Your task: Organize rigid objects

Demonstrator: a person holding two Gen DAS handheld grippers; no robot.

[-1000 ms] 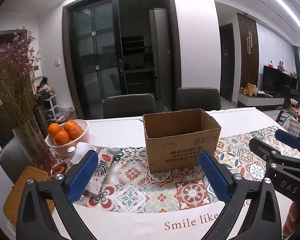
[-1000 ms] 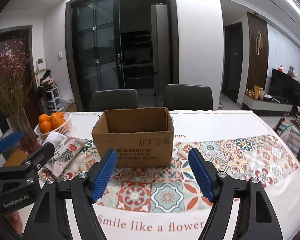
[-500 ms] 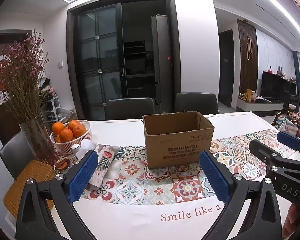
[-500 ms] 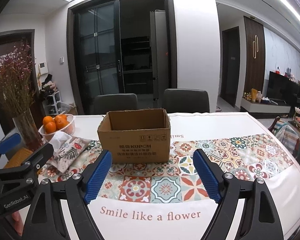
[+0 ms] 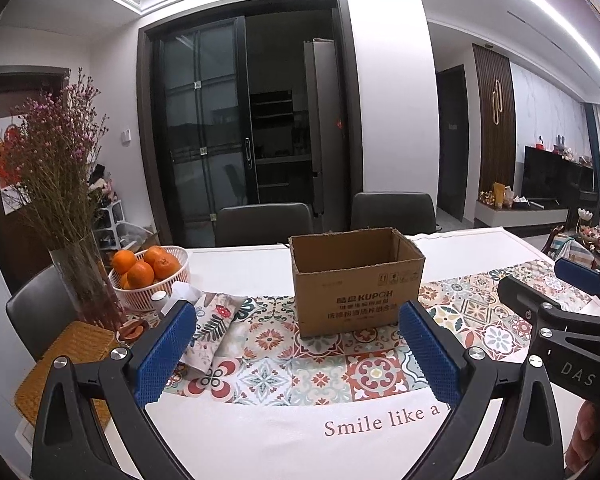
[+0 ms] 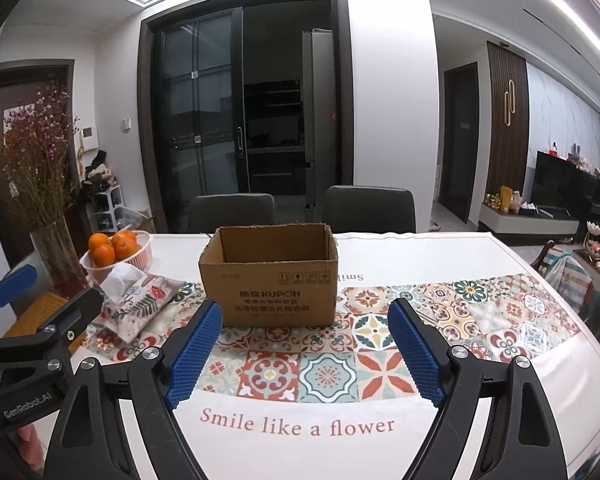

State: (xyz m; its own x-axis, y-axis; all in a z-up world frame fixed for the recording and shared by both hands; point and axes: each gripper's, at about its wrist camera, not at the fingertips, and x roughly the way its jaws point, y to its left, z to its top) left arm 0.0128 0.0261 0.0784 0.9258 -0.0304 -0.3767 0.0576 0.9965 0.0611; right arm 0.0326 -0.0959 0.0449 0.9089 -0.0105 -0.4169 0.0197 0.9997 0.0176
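Both grippers hang above the near edge of the table [image 6: 440, 256], side by side and pointing the same way, toward the box [image 6: 269, 276]. The left gripper [image 5: 296, 344] has its jaws spread wide with nothing between the blue pads [image 5: 162, 354]. The right gripper [image 6: 302, 350] is just as wide and just as bare, its pads [image 6: 414, 350] framing the patterned tiles of the runner [image 6: 380, 320]. In the left wrist view the right gripper shows at about 3 o'clock, and in the right wrist view the left gripper sits at about 9 o'clock. The box is brown cardboard, open at the top, standing upright on the far edge of the runner, at 12 o'clock from both grippers and well clear of their tips. From this low angle I cannot see what is inside it. At about 10 o'clock from the box lies a floral tissue pouch [image 6: 140, 304] with white tissue sticking out. Beyond it at 10 o'clock a white basket [image 6: 140, 258] holds oranges [image 6: 114, 246]. Just left of the basket stands a glass vase [image 5: 88, 284] of dried pink flowers [image 5: 56, 152], with a woven mat [image 5: 60, 360] nearer the edge at 8 o'clock. The words "Smile like a flower" run along the cloth below the grippers. Two dark chairs [image 6: 366, 208] are pushed in on the far side.
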